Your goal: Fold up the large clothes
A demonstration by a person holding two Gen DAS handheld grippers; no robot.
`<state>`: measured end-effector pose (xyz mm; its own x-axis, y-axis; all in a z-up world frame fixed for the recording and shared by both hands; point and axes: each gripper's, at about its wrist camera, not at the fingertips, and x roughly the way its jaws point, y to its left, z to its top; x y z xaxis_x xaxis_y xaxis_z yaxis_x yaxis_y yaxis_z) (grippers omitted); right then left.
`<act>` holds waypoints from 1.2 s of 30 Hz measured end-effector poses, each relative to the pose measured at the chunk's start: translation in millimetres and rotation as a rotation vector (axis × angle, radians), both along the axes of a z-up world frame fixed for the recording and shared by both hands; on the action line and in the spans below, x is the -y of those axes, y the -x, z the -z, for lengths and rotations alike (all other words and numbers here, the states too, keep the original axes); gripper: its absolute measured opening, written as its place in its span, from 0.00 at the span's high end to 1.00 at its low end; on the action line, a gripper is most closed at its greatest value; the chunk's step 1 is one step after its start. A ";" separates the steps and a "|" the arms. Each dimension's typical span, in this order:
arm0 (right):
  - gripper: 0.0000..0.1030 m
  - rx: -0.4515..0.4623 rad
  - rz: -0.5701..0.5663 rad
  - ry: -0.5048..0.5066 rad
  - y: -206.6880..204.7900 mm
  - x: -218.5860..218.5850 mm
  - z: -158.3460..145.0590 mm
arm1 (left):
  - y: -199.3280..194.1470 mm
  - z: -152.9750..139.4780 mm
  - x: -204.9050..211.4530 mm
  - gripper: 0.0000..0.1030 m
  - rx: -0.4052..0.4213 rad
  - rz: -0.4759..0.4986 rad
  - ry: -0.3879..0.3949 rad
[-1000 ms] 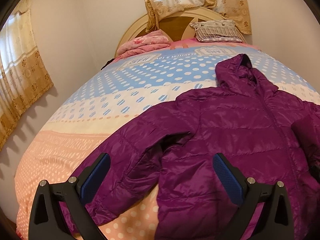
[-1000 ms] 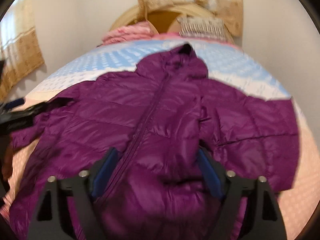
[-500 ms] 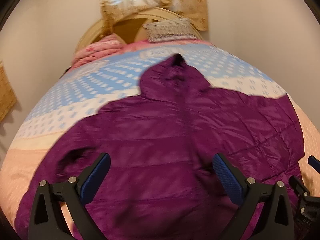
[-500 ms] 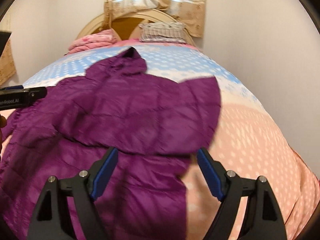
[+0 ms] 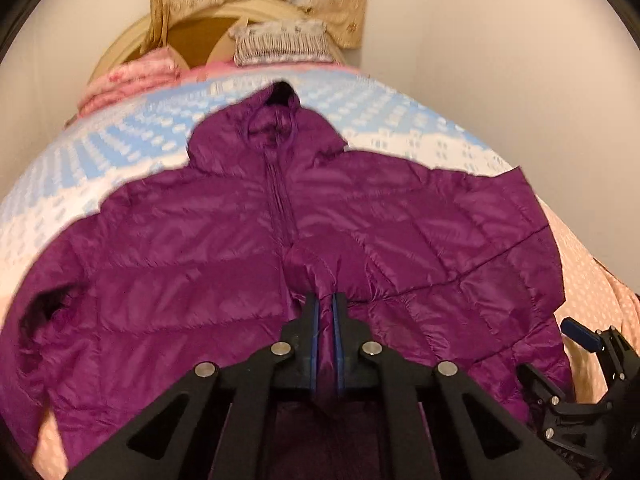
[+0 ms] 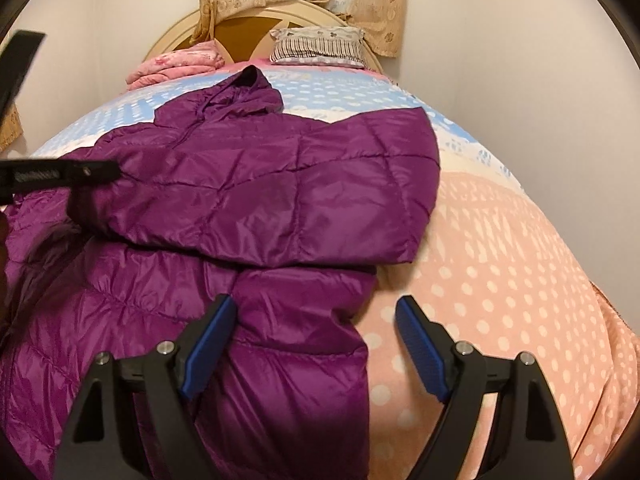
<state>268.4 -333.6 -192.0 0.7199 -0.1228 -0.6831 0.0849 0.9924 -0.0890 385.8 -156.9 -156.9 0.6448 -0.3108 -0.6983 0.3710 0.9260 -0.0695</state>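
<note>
Your purple quilted puffer jacket lies front-up and spread across the bed, hood pointing away from both tongs, zip running straight ahead of the left tongs. Judge it light and puffy: the filled channels will spring back after a fold, and the shiny nylon-like shell looks slippery, so a thin pinch may creep out. Take it where fabric bunches into a ridge, at the hem, a cuff or a seam, not on a flat panel.

The left tongs are clamped narrow on a raised pleat of the jacket's front, just right of the zip line; purple fabric shows between the 2 blue pads. The right tongs stand wide with their jaws opening slightly; the jacket's lower right edge lies between them, the left pad over the fabric, the right pad over bare cover, neither pressing it.

Ahead of the right tongs, 1 sleeve is folded across the chest, its diamond quilting flat and glossy.

Under everything sits the soft polka-dot bed cover, peach near the tongs, cream then pale blue farther off. Beyond it are a striped frilled pillow, a folded pink floral blanket, a rounded cream headboard and beige patterned curtains.
</note>
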 end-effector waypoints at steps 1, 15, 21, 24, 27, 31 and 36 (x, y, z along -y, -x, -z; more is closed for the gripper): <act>0.15 0.000 0.006 0.005 0.0 -0.1 0.3 | 2.2 -3.6 -3.5 0.96 0.022 0.001 -0.007; 0.10 -0.020 0.022 -0.001 -2.6 2.3 3.7 | 18.4 -9.8 -60.4 0.95 0.182 -0.064 -0.167; 0.23 -0.024 0.009 -0.146 5.4 20.1 -10.0 | 4.0 16.9 -49.4 0.87 0.122 -0.138 -0.292; 0.32 0.040 0.023 -0.188 9.2 32.4 -38.7 | 13.0 7.1 -58.2 0.55 0.202 -0.180 -0.288; 0.34 0.074 0.041 -0.179 -13.1 39.7 -61.1 | 18.3 -7.4 -73.3 0.01 0.312 -0.289 -0.256; 0.43 0.072 0.047 -0.154 -68.5 41.8 -58.4 | -2.5 -3.4 -73.8 0.01 0.247 -0.305 -0.253; 0.49 -0.039 -0.011 -0.127 -116.8 25.4 -19.6 | -26.5 32.4 -63.4 0.01 0.175 -0.343 -0.428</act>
<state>385.2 -359.0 -172.4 0.6937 -0.0254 -0.7199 0.0727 0.9967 0.0348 412.3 -93.6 -189.3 0.7760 0.2240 -0.5897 0.0164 0.9274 0.3738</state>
